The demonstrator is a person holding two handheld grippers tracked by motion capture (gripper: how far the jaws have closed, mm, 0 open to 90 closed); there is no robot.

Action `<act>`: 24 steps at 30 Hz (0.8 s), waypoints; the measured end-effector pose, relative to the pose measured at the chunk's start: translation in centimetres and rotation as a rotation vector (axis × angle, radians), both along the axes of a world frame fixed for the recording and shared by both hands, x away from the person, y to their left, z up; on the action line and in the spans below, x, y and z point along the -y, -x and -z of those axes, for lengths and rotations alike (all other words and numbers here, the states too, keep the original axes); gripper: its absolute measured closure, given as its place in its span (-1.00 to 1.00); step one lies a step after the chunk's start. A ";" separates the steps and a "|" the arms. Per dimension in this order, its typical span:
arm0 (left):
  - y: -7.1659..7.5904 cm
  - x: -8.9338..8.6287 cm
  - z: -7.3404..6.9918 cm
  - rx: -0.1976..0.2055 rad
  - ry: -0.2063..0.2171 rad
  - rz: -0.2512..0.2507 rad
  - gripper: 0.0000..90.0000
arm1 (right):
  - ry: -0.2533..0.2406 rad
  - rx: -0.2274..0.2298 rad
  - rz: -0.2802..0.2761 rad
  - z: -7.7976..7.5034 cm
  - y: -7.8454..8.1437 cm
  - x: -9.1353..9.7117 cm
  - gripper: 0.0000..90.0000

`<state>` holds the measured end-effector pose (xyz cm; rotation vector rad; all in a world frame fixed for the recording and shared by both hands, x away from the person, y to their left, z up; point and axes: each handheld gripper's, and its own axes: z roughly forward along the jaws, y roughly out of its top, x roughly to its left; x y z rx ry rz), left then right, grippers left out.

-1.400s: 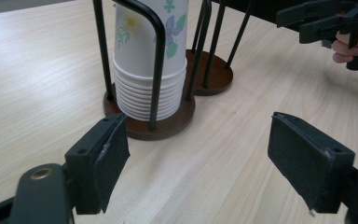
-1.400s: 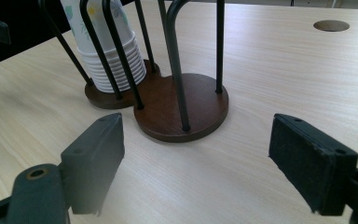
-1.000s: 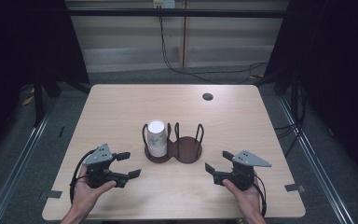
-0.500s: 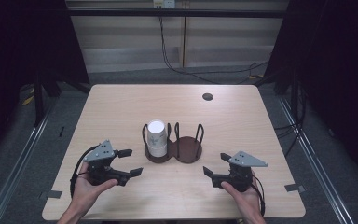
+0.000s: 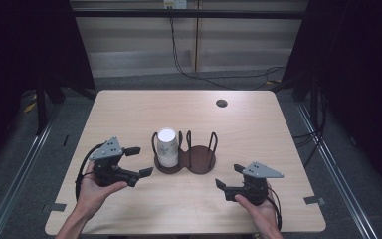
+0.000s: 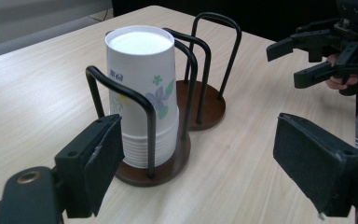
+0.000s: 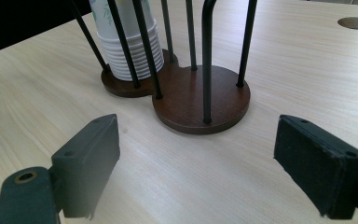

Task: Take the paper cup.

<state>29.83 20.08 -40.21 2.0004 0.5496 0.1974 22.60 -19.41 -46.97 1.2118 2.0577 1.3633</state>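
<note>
A stack of white paper cups [image 5: 167,147] with a flower print stands upside down in the left ring of a two-place holder [image 5: 201,162], which has a brown base and black wire loops. The right ring is empty. My left gripper [image 5: 143,160] hovers just left of the holder, aimed at the cups [image 6: 144,93]. Its jaws are open, have just been opening, and hold nothing. My right gripper [image 5: 227,176] sits at the front right, facing the holder's empty ring [image 7: 200,102]. It is open too, its jaws have just widened, and nothing is between them.
The holder stands mid-table on a light wooden table [image 5: 129,109]. A round cable hole [image 5: 222,103] lies at the back right. Dark curtains and floor cables surround the table. The right gripper [image 6: 289,60] shows beyond the holder in the left gripper view.
The left hand has lifted its gripper a little and brought it slightly nearer the cups. The right gripper has stayed where it was.
</note>
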 end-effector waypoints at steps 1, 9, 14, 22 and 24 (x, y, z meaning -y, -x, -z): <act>-0.2 0.1 -0.2 -0.001 0.009 0.005 -0.56 | 0.001 0.001 0.001 0.0 0.0 0.0 -0.69; -1.5 1.0 -1.9 0.032 -0.033 0.002 -0.60 | -0.005 -0.005 -0.006 0.0 0.0 0.0 -0.69; -2.7 1.8 -2.6 0.005 -0.060 0.003 -0.60 | -0.001 -0.014 -0.007 0.0 0.0 0.0 -0.69; -4.1 2.9 -3.3 -0.003 -0.120 0.018 -0.64 | -0.018 -0.017 -0.025 0.0 0.1 0.0 -0.68; -4.4 3.1 -3.6 -0.002 -0.131 0.011 -0.64 | -0.018 -0.016 -0.029 0.0 0.0 0.0 -0.68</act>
